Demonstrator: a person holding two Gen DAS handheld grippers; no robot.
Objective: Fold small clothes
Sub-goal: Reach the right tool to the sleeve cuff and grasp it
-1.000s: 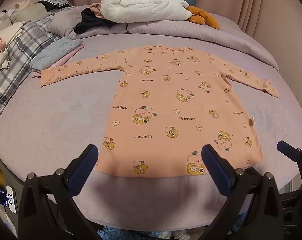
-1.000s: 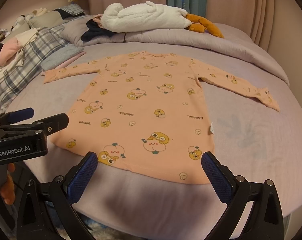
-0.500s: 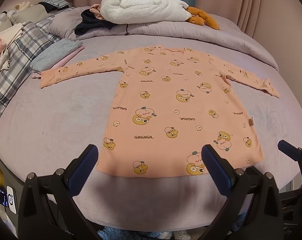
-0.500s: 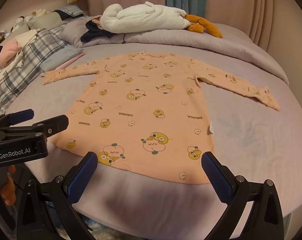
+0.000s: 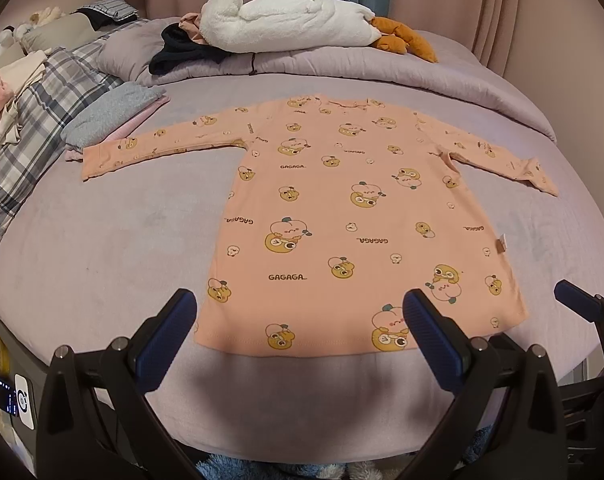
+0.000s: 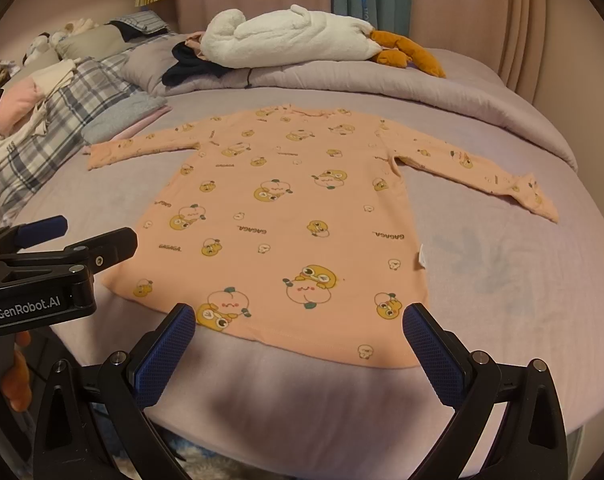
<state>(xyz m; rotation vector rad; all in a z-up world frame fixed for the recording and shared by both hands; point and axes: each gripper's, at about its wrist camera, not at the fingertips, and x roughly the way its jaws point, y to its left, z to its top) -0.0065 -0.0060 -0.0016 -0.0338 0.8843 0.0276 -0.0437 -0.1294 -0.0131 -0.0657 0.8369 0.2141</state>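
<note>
A small peach long-sleeved shirt (image 5: 342, 216) with yellow cartoon prints lies flat on the lilac bed, sleeves spread to both sides, hem toward me. It also shows in the right wrist view (image 6: 293, 224). My left gripper (image 5: 299, 334) is open and empty, hovering just before the hem's left half. My right gripper (image 6: 297, 340) is open and empty, before the hem's right half. The right gripper's blue finger (image 5: 576, 306) shows at the right edge of the left wrist view. The left gripper's body (image 6: 41, 280) shows at the left of the right wrist view.
A folded grey and pink stack (image 5: 113, 116) lies by the left sleeve cuff. A plaid blanket with clothes (image 5: 25, 120) covers the left side. A rolled lilac duvet (image 5: 342, 68) with a white plush (image 5: 285, 26) and dark garment (image 5: 181, 52) lies at the back.
</note>
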